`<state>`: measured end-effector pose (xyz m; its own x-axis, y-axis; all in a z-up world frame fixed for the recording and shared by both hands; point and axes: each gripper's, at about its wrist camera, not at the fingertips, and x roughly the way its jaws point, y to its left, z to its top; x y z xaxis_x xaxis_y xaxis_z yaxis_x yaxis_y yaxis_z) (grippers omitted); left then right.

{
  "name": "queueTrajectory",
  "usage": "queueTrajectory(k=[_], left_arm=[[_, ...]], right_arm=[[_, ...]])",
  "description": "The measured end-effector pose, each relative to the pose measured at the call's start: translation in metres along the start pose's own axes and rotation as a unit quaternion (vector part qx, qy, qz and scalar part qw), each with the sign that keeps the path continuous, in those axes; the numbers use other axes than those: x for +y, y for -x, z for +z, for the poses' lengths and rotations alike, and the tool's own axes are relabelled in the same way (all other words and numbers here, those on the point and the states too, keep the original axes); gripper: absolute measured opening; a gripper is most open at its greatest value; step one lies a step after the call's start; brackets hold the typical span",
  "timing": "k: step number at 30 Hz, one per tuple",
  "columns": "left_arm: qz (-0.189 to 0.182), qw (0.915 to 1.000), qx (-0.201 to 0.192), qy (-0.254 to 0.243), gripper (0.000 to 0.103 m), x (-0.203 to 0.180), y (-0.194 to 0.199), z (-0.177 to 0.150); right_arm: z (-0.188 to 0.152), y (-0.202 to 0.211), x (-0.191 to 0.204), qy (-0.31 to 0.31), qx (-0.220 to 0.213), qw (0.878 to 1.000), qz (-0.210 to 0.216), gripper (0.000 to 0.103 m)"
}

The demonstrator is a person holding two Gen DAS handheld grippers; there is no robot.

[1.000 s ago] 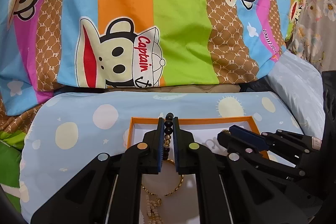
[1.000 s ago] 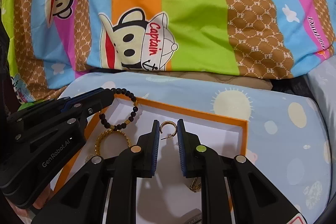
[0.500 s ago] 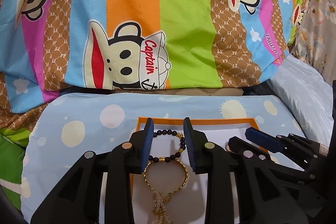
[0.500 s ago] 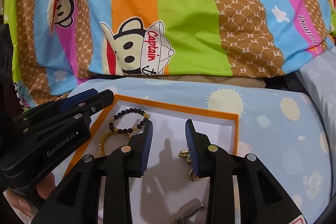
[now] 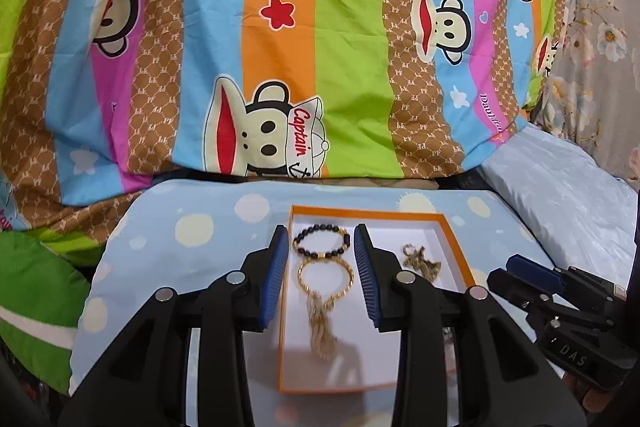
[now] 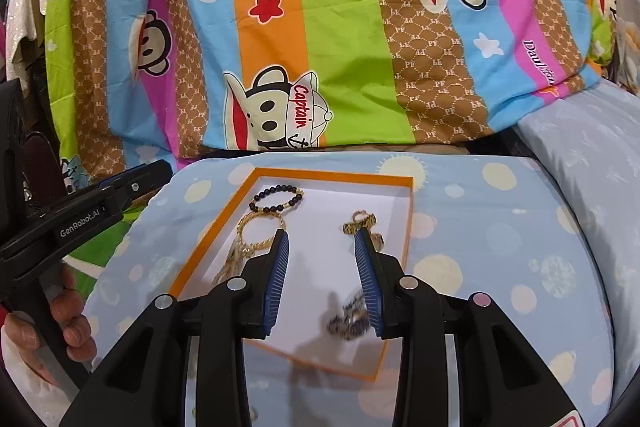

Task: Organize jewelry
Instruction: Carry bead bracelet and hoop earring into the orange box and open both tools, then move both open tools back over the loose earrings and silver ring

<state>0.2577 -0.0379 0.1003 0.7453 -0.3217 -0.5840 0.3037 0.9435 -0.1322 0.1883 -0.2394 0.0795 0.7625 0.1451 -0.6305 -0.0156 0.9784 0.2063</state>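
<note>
Orange-rimmed tray (image 5: 456, 247) with a white floor, lying on a pale blue spotted cushion (image 5: 168, 247). Inside, at the far left corner: one black bead bracelet (image 5: 322, 242), touching one gold ring-shaped chain (image 5: 325, 277) just nearer. Trailing from that chain, a pale tassel (image 5: 322, 331), blurred. To the right, a small gold tangle (image 6: 360, 221), too knotted to count as earrings or chain. Nearer the front edge, one dark smeared cluster (image 6: 348, 315), impossible to identify.

Left gripper (image 5: 321, 275) angled downward above the tray's left half, jaws just opened and standing partly apart, nothing pressed between them; bracelet and gold chain visible through the gap, lying flat below. Right gripper (image 6: 322, 275) likewise tilted down over the tray's middle, jaws just opened to a moderate gap, empty; its right finger (image 6: 370, 291) covering part of the gold tangle.

Hand (image 6: 66, 319) wrapped round the left gripper's handle, cut off at the right wrist view's edge.

Behind, a striped cartoon-monkey blanket (image 5: 340, 67).
</note>
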Motion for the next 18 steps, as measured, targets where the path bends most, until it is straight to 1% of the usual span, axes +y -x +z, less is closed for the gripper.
queueTrajectory(k=[5,10,13,18], left_arm=[[-0.002,0.9999,-0.001,0.015,0.033,0.009,0.031,-0.019],[0.003,0.9998,0.007,0.016,0.033,0.014,0.058,-0.045],[0.001,0.9997,0.019,0.017,0.034,0.016,0.071,-0.066],[-0.013,0.998,0.049,0.038,0.037,0.019,0.084,-0.1]], right_arm=[[-0.02,0.032,0.003,0.0,-0.009,1.0,-0.008,0.034],[-0.046,0.057,0.005,-0.001,-0.006,1.0,-0.011,0.035],[-0.063,0.068,0.007,-0.005,-0.001,1.0,-0.009,0.035],[-0.097,0.08,0.01,-0.01,0.022,1.0,-0.002,0.035]])
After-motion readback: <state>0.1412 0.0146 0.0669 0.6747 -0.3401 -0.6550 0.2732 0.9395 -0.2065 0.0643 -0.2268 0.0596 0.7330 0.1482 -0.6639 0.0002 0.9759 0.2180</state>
